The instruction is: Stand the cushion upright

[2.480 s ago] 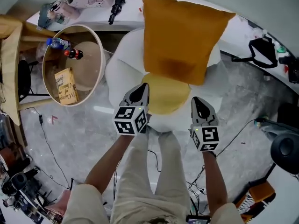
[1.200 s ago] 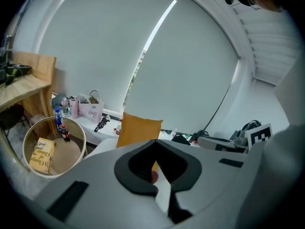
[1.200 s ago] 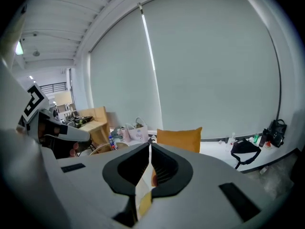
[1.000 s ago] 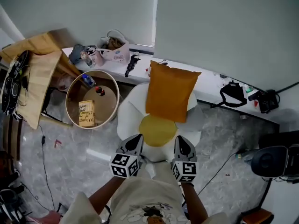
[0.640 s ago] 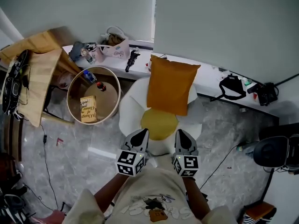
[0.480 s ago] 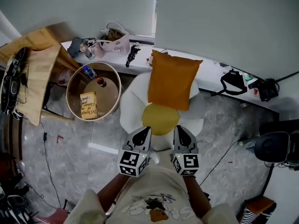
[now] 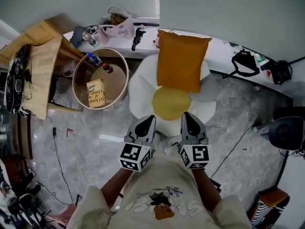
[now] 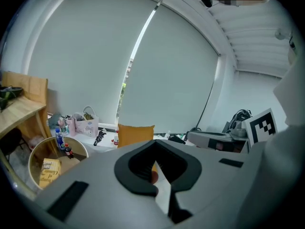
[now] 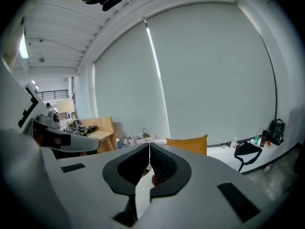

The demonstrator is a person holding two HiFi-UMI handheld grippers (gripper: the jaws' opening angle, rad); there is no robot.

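Left gripper and right gripper, fingers pressed together and empty, hover before the chair; the cushion at its back could slump, being unsupported.

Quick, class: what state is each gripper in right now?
Left gripper: shut, holding nothing.
Right gripper: shut, holding nothing.

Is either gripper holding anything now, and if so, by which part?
Nothing is held. The left gripper and the right gripper are both shut and empty, and the orange cushion stands apart from them on the white seat.
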